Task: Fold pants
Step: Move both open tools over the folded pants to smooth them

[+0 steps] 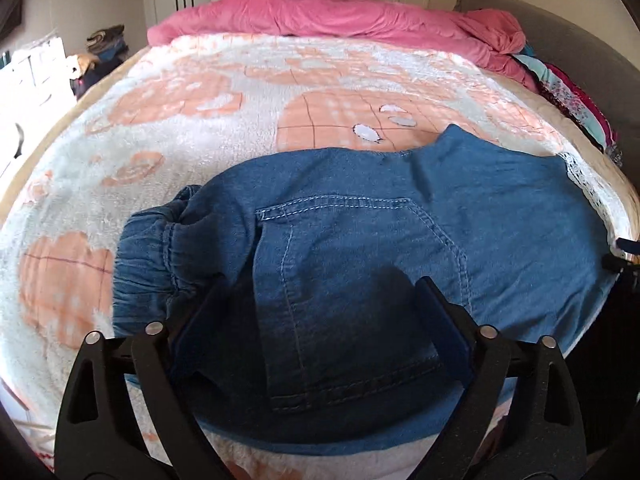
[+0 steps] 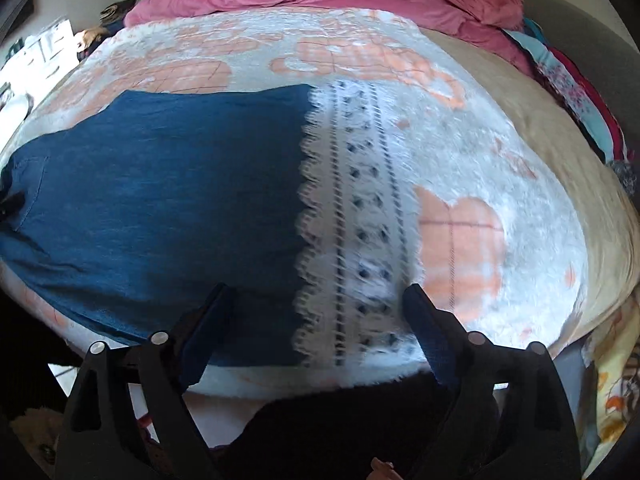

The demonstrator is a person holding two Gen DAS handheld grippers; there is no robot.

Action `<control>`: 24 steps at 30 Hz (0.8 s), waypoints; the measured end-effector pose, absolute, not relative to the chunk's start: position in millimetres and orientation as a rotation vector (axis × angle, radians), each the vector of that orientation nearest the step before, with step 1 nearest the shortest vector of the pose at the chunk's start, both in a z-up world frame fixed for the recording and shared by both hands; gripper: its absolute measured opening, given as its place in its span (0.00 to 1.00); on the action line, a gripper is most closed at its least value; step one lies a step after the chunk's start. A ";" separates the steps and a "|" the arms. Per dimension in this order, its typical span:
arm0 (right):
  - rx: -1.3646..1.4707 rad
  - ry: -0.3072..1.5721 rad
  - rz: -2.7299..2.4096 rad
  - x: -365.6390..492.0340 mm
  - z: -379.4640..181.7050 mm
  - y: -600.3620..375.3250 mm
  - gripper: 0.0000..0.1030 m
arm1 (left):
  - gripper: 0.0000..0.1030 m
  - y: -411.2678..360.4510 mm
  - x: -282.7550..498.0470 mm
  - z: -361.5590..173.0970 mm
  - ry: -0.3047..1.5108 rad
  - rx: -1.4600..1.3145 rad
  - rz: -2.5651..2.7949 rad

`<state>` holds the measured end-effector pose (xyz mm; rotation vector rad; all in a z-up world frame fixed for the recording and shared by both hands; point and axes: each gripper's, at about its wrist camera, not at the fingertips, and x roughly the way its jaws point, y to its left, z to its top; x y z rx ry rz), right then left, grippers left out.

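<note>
Blue denim pants (image 1: 360,232) lie flat on the bed near its front edge, elastic waistband (image 1: 148,256) at the left, a back pocket facing up. My left gripper (image 1: 320,284) is open just above the pocket area, holding nothing. In the right wrist view the pants' leg (image 2: 160,184) runs to the right and ends in a white lace hem (image 2: 352,216). My right gripper (image 2: 316,288) is open over the lace hem at the front edge, holding nothing.
The bed is covered by a white and peach fleece blanket (image 1: 192,92). A pink duvet (image 1: 328,12) is bunched along the far side. Folded colourful clothes (image 1: 568,96) are stacked at the right edge. White cupboards stand behind.
</note>
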<state>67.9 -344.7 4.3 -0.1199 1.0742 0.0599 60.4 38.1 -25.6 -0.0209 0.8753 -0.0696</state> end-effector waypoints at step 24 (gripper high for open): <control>0.027 0.985 0.248 43.7 24.3 -306.9 0.94 | 0.91 -43.4 31.3 -32.6 0.897 0.126 -0.201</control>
